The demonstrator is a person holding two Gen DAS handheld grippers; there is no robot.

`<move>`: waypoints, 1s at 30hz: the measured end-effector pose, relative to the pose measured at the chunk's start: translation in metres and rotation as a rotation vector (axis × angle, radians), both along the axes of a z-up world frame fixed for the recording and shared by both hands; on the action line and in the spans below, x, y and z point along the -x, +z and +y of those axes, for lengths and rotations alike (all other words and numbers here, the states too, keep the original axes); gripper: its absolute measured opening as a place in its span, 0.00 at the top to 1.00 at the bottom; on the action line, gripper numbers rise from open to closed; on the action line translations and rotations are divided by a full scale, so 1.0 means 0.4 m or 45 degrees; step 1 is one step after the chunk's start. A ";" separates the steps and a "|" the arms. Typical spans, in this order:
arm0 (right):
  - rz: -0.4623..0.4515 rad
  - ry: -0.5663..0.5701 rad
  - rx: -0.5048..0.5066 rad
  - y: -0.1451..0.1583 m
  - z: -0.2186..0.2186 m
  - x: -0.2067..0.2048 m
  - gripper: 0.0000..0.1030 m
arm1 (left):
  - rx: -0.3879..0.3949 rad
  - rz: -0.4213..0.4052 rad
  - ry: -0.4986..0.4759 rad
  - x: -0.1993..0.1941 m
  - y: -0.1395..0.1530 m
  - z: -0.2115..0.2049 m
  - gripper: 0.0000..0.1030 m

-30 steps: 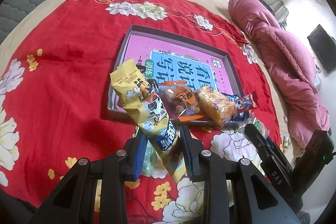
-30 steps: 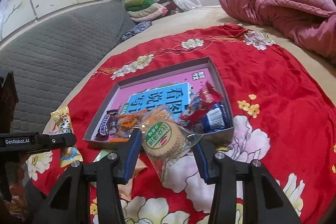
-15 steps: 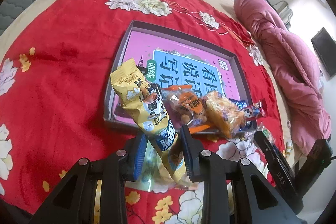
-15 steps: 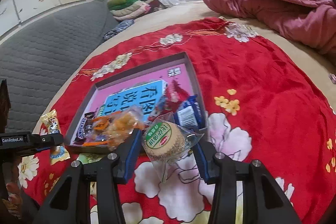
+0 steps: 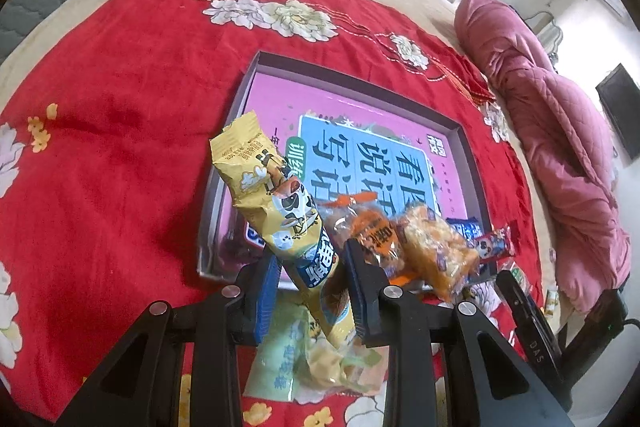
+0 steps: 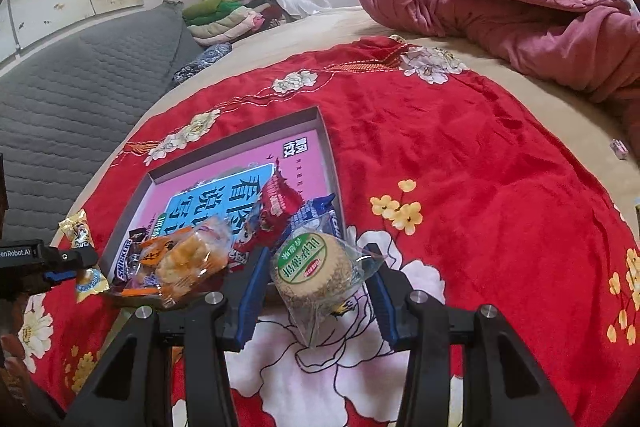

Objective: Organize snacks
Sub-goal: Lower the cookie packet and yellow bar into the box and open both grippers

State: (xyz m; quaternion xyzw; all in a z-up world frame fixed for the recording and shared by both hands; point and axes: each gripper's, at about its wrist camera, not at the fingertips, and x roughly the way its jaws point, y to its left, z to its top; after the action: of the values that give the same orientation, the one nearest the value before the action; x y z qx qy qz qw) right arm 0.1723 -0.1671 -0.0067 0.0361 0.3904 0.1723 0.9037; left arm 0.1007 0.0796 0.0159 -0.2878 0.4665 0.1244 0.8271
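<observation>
Yellow snack stick (image 5: 280, 211) is pinched low down in your left claw (image 5: 310, 291), top end sticking up over the near-left corner of the grey tray (image 5: 460, 131). Round biscuit pack (image 6: 316, 271) sits between the fingers of your right claw (image 6: 314, 287), pinched by its clear wrapper, hanging just outside the tray's near-right corner.

Tray's near edge is already crowded: orange pastry pack (image 5: 436, 251), orange-label pack (image 5: 372, 235), red wrapper (image 6: 276, 203), blue wrapper (image 6: 320, 215). Far half, over the pink book cover (image 5: 360, 115), is bare.

My read: you're mid-carry, both items due for the tray.
- Push past the near pile, drop onto the bare pink area.
- Lay the stick flat, long axis along the left wall, so it doesn't tip out.
- Lower the biscuit pack until it touches before you let go; the slack wrapper will swing.
- One claw at a time, they're close together.

Pale green packet (image 5: 280, 355) on the red blanket (image 5: 120, 147) under the left claw is still outside.
</observation>
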 end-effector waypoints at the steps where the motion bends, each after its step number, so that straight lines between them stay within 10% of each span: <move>1: -0.006 -0.003 0.005 0.000 0.000 -0.002 0.54 | -0.001 0.001 0.002 -0.003 -0.002 0.002 0.69; 30: -0.096 0.105 0.083 -0.029 0.078 -0.050 0.53 | -0.029 0.009 -0.011 -0.053 -0.046 0.027 0.69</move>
State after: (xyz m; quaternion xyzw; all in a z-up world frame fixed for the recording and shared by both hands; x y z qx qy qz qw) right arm 0.1921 -0.1361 -0.0181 -0.0159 0.3625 0.1977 0.9107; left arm 0.1219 0.0902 -0.0025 -0.2760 0.4693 0.1272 0.8291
